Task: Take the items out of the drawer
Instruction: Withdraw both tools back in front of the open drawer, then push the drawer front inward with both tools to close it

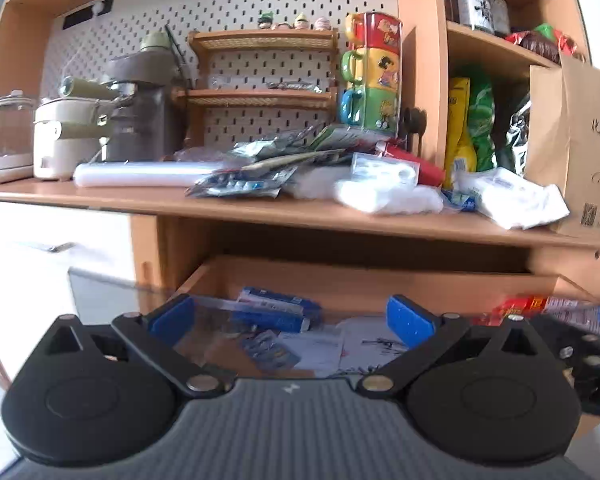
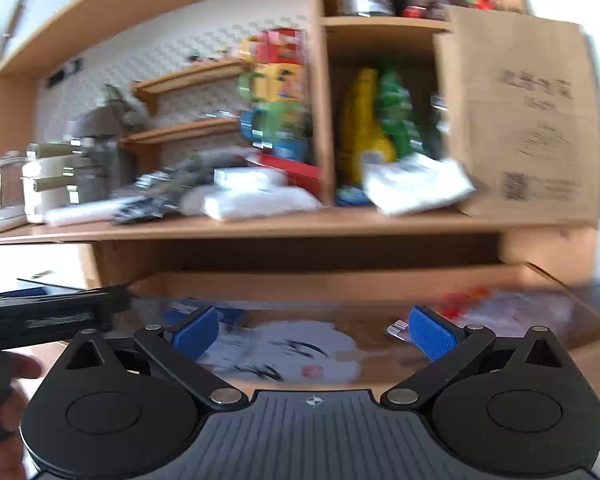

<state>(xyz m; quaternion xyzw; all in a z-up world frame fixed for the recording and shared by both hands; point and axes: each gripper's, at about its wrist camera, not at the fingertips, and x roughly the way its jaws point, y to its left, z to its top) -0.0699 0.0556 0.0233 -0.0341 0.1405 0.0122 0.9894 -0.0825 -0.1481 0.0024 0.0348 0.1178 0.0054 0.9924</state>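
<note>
The wooden drawer (image 1: 372, 284) stands pulled out below the desk top. In it lie a blue box (image 1: 278, 308), blister packs (image 1: 268, 350), white printed papers (image 1: 340, 346) and a red packet (image 1: 520, 306). My left gripper (image 1: 290, 316) hovers in front of the drawer, open, with nothing between its blue pads. My right gripper (image 2: 314, 334) is open too, in front of the drawer (image 2: 340, 284) over the white paper (image 2: 296, 350), nothing between its pads. The right wrist view is blurred. A small metal clip (image 2: 396, 328) lies near the right pad.
The desk top (image 1: 260, 208) above the drawer carries a heap of packets, white bags (image 1: 384, 196) and a plastic roll (image 1: 140, 174). Kitchen appliances (image 1: 68, 136) stand at the left. A brown paper bag (image 1: 580, 152) stands at the right. Stacked mugs (image 1: 374, 72) stand by the pegboard.
</note>
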